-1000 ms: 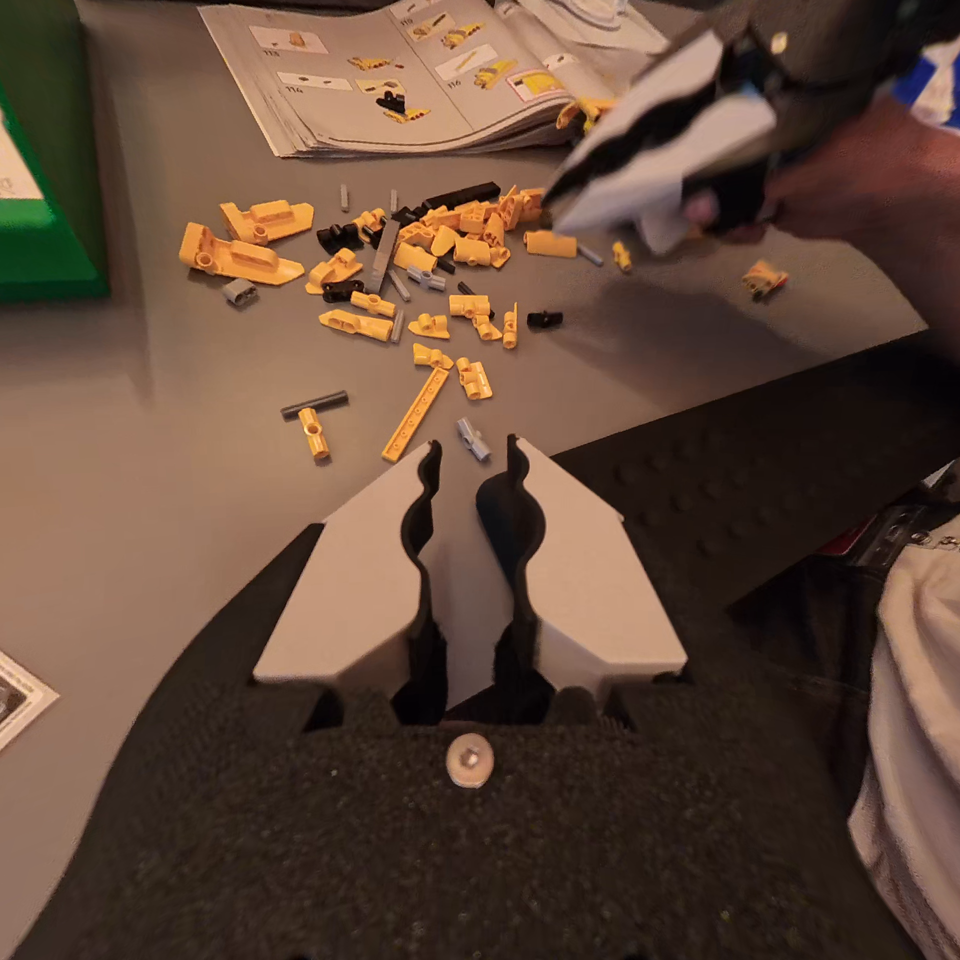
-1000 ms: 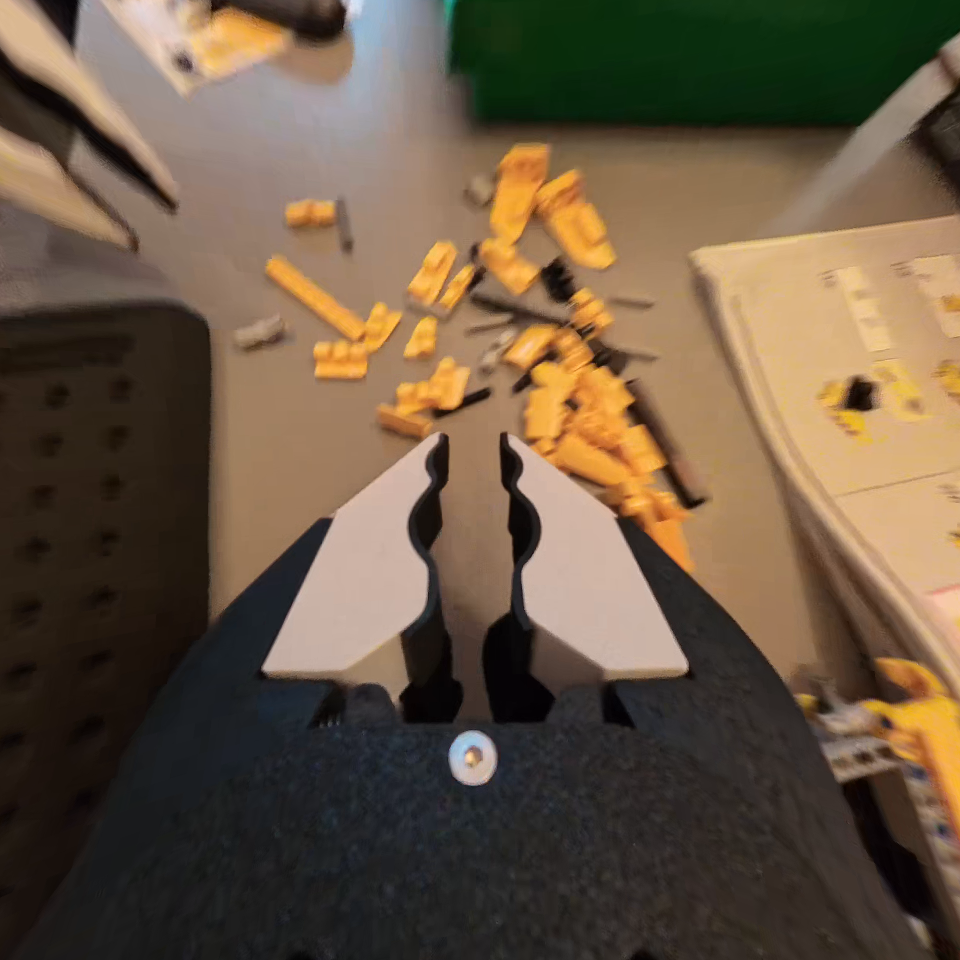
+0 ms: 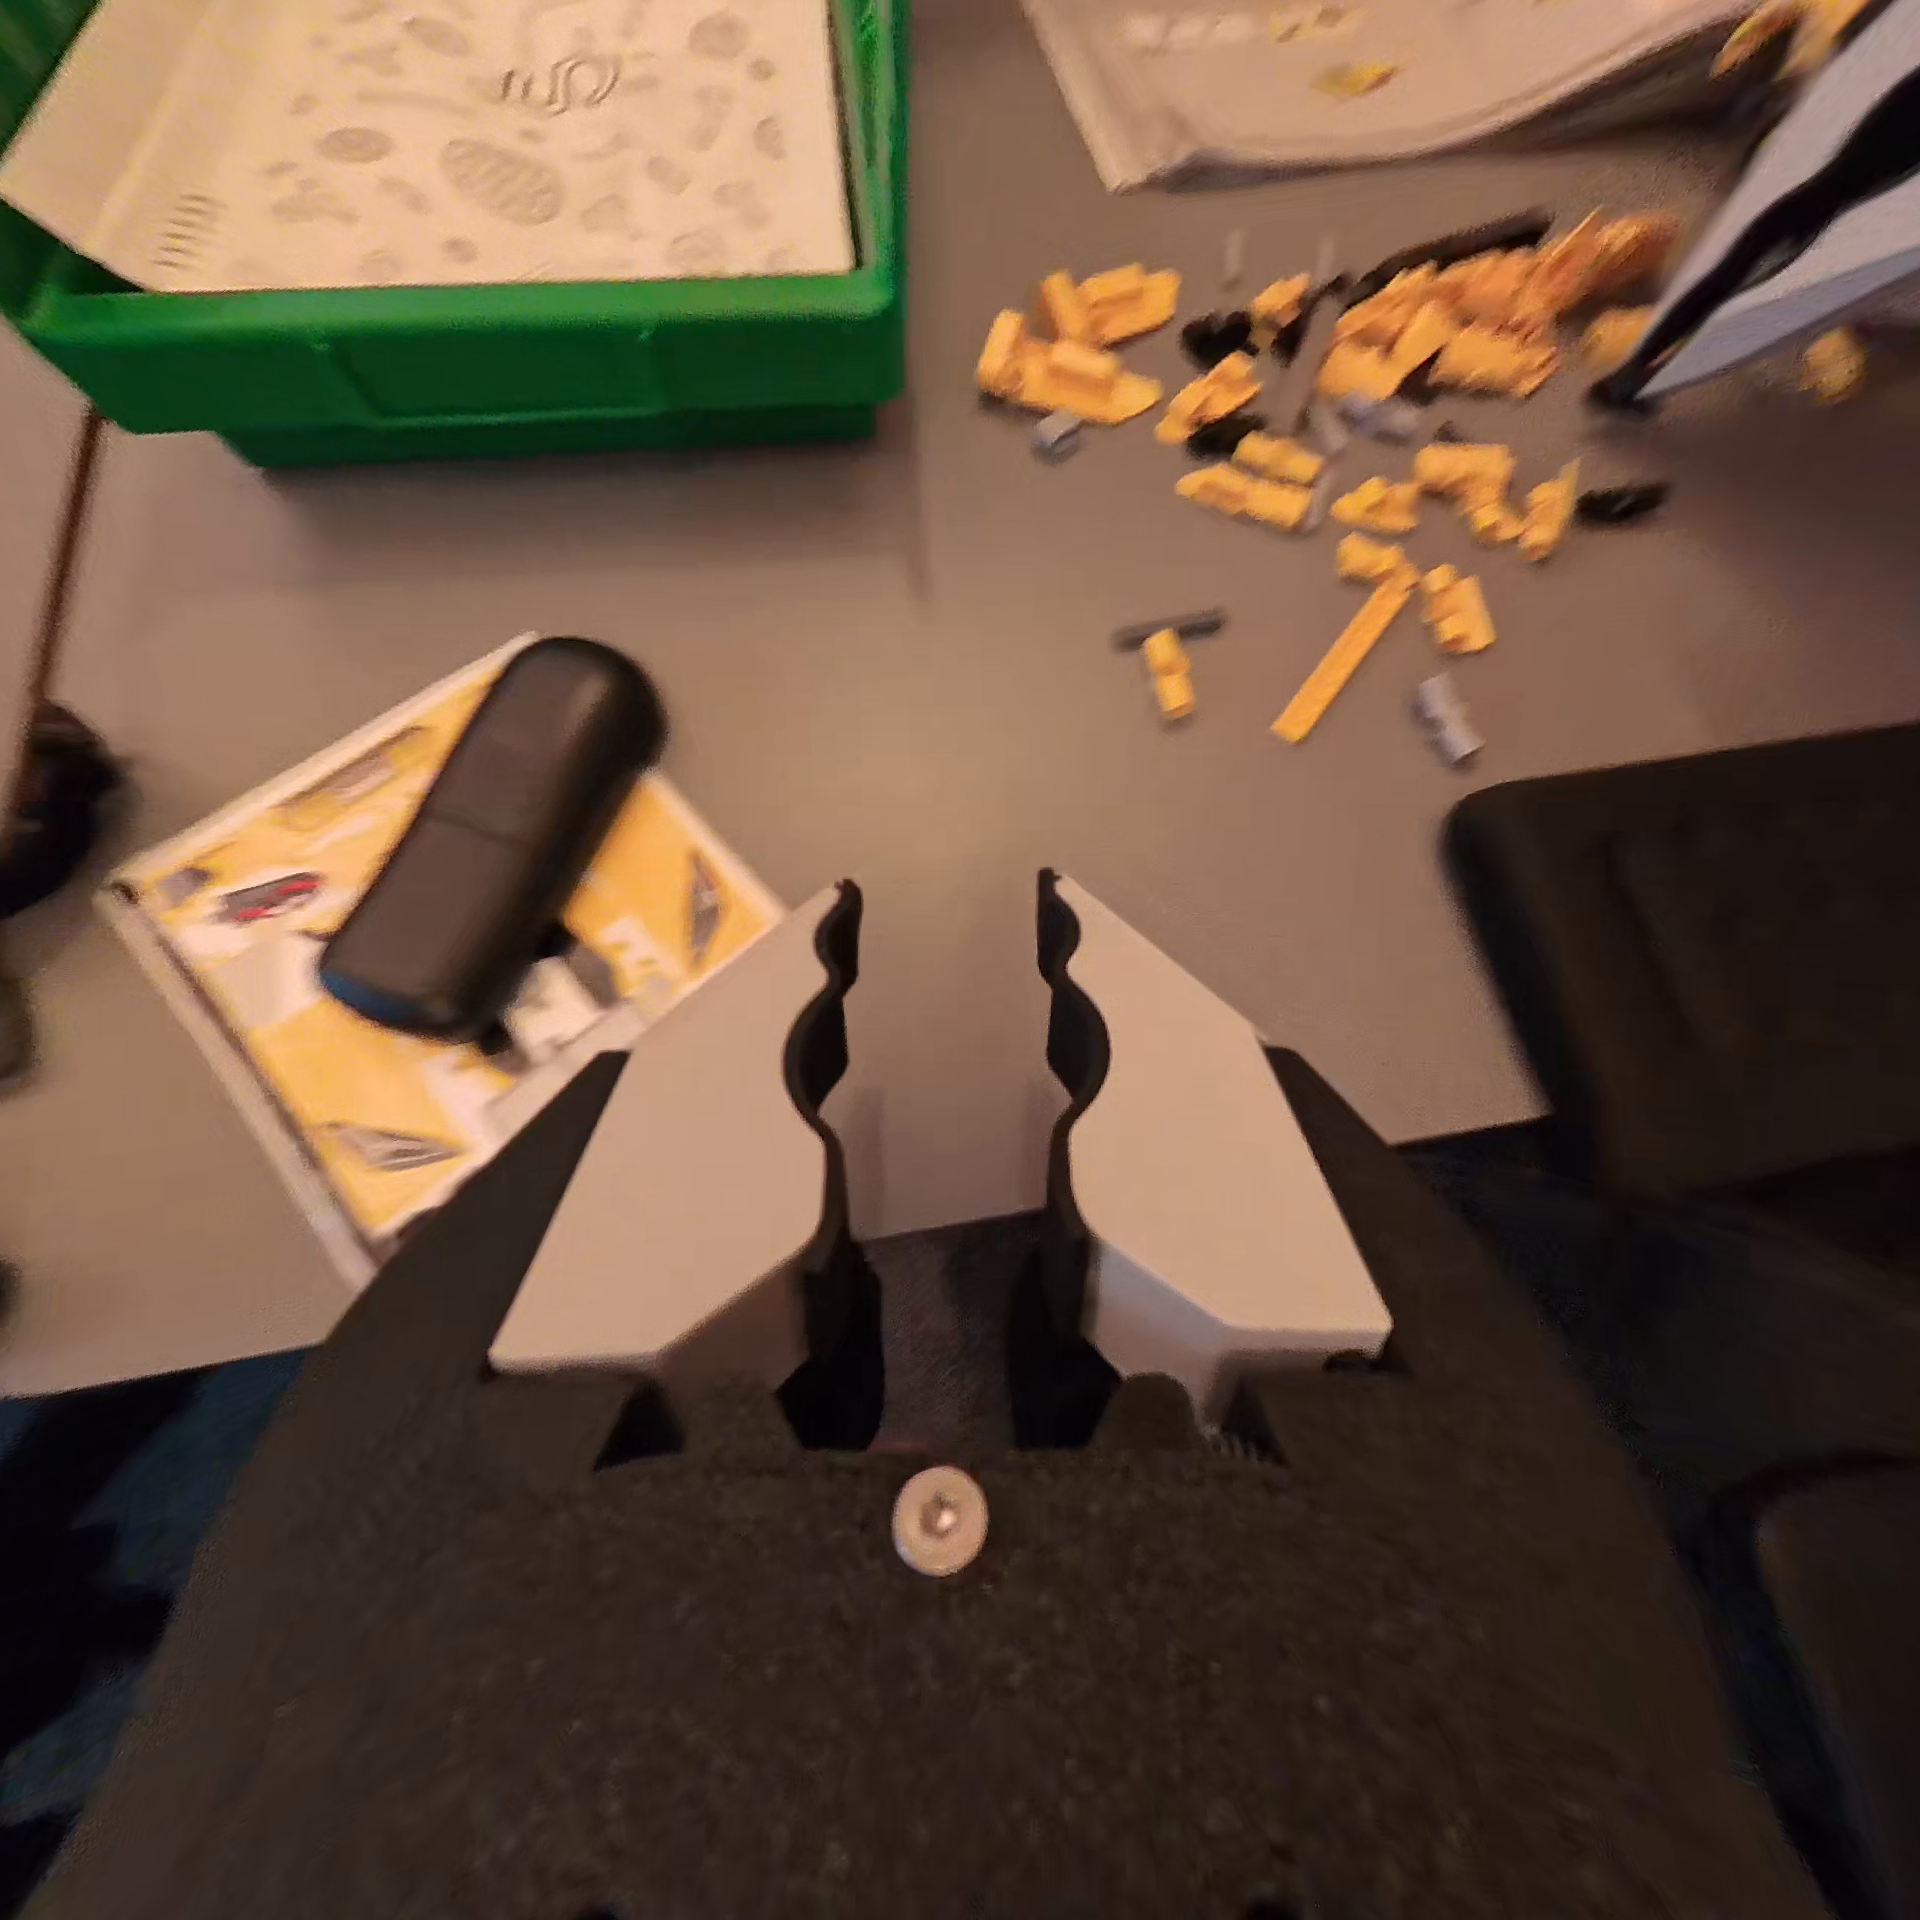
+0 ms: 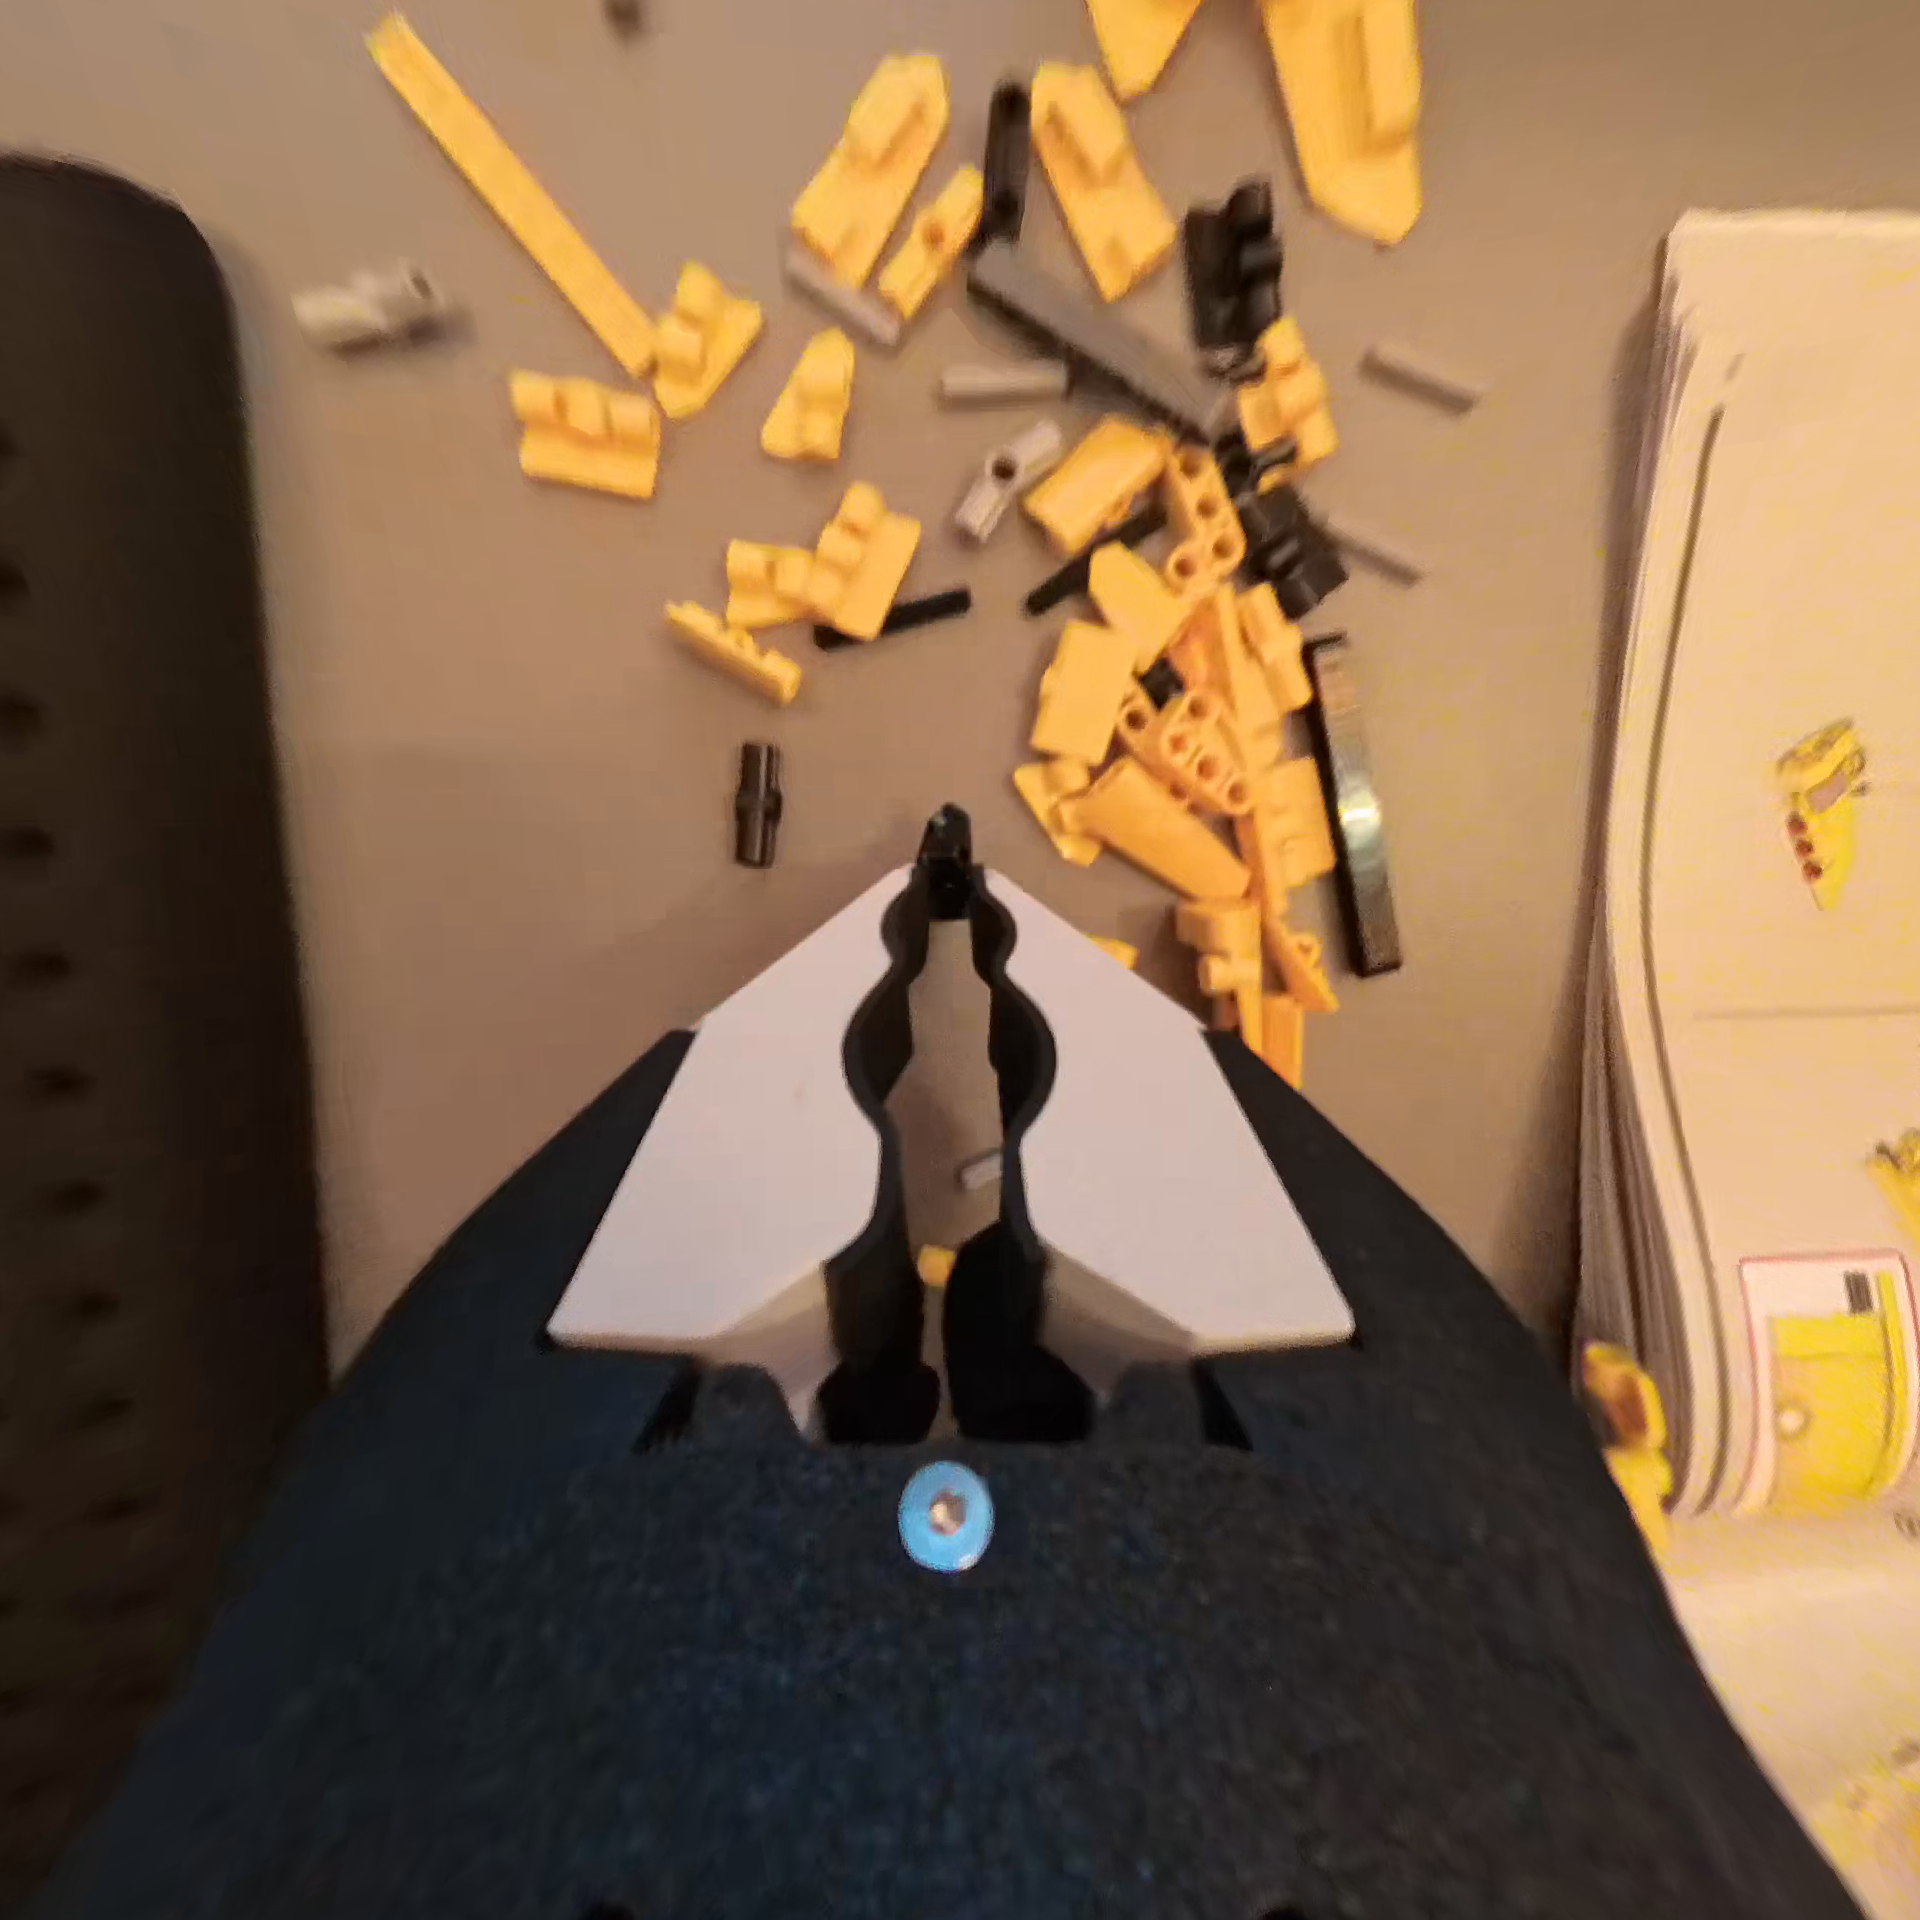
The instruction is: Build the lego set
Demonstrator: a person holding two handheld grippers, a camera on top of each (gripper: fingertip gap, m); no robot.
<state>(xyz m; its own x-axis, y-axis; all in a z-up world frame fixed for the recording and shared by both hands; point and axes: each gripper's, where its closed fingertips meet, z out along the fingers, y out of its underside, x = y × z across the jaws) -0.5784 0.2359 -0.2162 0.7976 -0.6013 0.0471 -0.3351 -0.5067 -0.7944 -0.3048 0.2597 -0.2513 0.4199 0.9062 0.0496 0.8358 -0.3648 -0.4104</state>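
Note:
A pile of loose yellow, black and grey lego pieces [image 4: 1164, 623] lies on the grey table. My right gripper [image 4: 948, 883] is low over the near edge of the pile, shut on a small black pin [image 4: 948, 847] that sticks out of its tips. A second black pin [image 4: 758, 802] lies just to its left. My left gripper [image 3: 948, 894] is open and empty, above bare table near the front edge, well away from the pile [image 3: 1403, 395]. In the left wrist view the right gripper [image 3: 1631, 384] shows at the far right of the pile.
An open instruction booklet [image 4: 1787, 831] lies right of the pile. A green bin [image 3: 468, 343] holding a white sheet stands at the back left. A black case [image 3: 488, 831] rests on a yellow booklet [image 3: 343, 1081]. A black perforated chair [image 3: 1704, 956] is at the table's edge. The tips of one gripper are about 30 cm away from the tips of the other.
The left gripper has swung back and to the left and opened wider. The right gripper has come down to the pile and shut on a black pin.

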